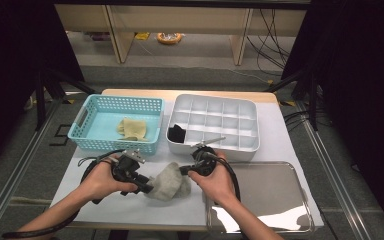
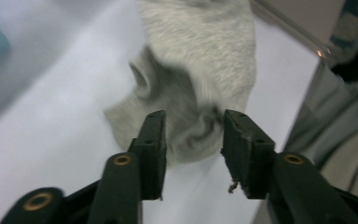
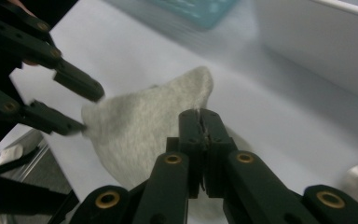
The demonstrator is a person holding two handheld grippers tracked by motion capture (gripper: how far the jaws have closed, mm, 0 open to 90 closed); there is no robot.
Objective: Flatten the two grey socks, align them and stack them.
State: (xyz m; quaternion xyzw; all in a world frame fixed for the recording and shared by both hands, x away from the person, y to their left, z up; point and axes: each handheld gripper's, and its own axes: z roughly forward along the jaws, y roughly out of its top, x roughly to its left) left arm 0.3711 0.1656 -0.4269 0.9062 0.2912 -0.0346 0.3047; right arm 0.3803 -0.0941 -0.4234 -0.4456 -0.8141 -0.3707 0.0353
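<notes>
Where white table cover lies between the two hands, grey sock (image 1: pixel 169 181) bunched up, near the front edge and just left of the metal tray (image 1: pixel 275 192). Right gripper (image 3: pixel 200 122) clamped tight on the sock's fabric, jaws fully together, cloth pinched at the tips and draped away toward the other tool. Left gripper (image 2: pixel 193 135) about half open, jaws apart with the sock's rumpled end just ahead of the gap; pads not pressing on it, as far as can be told through the blur. Behind, to the left, teal basket (image 1: pixel 115 125) holding a pale yellowish cloth (image 1: pixel 131 129). Beside it, white divided organizer (image 1: pixel 215 125) with a dark bundle (image 1: pixel 177 133) in its near left compartment.
</notes>
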